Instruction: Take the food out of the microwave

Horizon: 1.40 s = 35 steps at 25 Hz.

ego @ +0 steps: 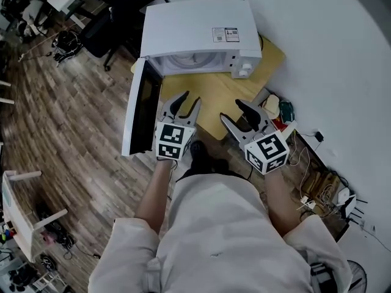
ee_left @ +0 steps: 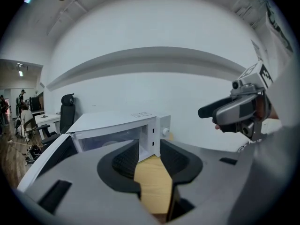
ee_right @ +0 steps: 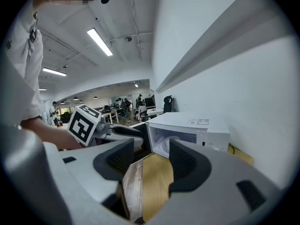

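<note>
One step done: the microwave [ego: 195, 26] door [ego: 140, 105] hangs open. The left gripper [ego: 189, 98] and right gripper [ego: 231, 110] gape empty; food, possibly that pale dish [ego: 188, 60] inside, untaken.

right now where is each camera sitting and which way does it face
Head view: on the person's head, looking steeply down at the open microwave on the wooden table; shows torso, forearms, left gripper and right gripper.
Left gripper view: rides the left gripper, faces the microwave past its open jaws; right gripper at right.
Right gripper view: rides the right gripper, faces the microwave's cavity; left gripper at left.
Shared: all three see the microwave.
</note>
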### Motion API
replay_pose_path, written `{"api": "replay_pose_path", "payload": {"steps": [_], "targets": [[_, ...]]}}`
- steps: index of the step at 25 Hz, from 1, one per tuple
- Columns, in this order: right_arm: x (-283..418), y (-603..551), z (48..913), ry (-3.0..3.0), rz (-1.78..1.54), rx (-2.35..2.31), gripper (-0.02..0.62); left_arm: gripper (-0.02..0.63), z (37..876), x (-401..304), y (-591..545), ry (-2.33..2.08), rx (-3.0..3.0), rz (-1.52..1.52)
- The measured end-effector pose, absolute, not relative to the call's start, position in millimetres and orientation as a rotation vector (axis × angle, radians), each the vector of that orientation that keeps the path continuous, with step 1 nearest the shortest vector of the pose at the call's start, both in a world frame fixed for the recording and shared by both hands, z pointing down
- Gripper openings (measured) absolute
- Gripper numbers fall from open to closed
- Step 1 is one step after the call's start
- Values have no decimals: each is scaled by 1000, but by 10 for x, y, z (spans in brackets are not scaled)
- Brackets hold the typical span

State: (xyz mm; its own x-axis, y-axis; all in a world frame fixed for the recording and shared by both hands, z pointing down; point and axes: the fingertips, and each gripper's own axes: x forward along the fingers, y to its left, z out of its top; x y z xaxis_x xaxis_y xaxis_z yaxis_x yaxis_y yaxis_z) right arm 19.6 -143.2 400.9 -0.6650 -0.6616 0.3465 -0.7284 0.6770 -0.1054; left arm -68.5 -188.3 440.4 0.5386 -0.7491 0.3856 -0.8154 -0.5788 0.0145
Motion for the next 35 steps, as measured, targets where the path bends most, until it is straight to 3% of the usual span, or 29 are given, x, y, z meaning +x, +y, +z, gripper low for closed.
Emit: {"api": "replay_pose_path", "payload": {"steps": [15,35], "targets": [[-168,-1737,4167,-2563,371,1192,233,137,4957,-1049,-2648,-1364,2526,555],[-165,-1963,4413,-2511,434,1171,235,141,5674,-1096,-3513,-1447,2561,908]]}}
